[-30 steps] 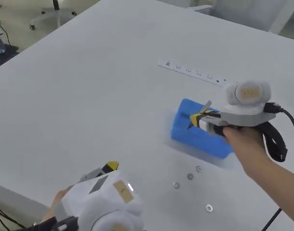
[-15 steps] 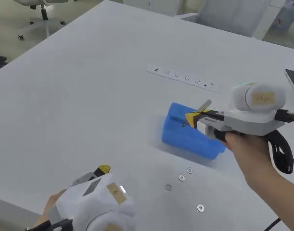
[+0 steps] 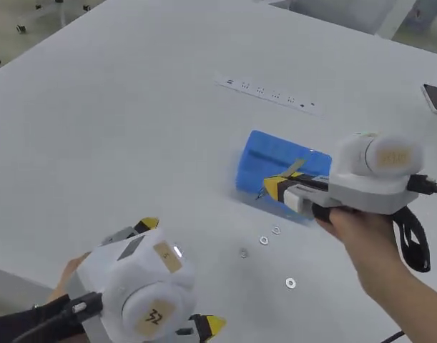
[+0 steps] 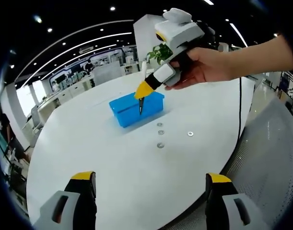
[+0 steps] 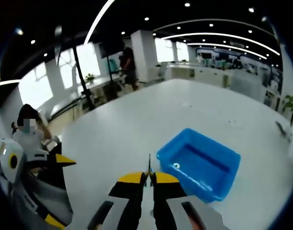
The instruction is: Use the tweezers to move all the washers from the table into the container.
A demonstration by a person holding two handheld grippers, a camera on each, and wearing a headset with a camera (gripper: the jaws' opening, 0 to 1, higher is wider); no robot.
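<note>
A blue container (image 3: 281, 166) sits on the white table, and in the right gripper view it (image 5: 199, 167) holds one washer (image 5: 176, 166). Several washers (image 3: 264, 241) lie loose on the table just in front of it, also seen from the left gripper (image 4: 160, 132). My right gripper (image 3: 273, 187) is shut on thin metal tweezers (image 5: 149, 166), whose tip (image 4: 140, 108) hangs over the container's near edge. My left gripper (image 4: 151, 201) stands open at the table's near edge, away from the washers, with nothing between its wide-apart jaws.
A white power strip (image 3: 268, 93) lies beyond the container. A phone (image 3: 436, 98) rests at the far right. The table's near edge (image 3: 18, 275) runs close under my left gripper (image 3: 179, 275). A person sits far off (image 5: 27, 129).
My right gripper has come back from over the container's middle to its near edge, nearer the loose washers. The head view has tilted; the left gripper has turned a little.
</note>
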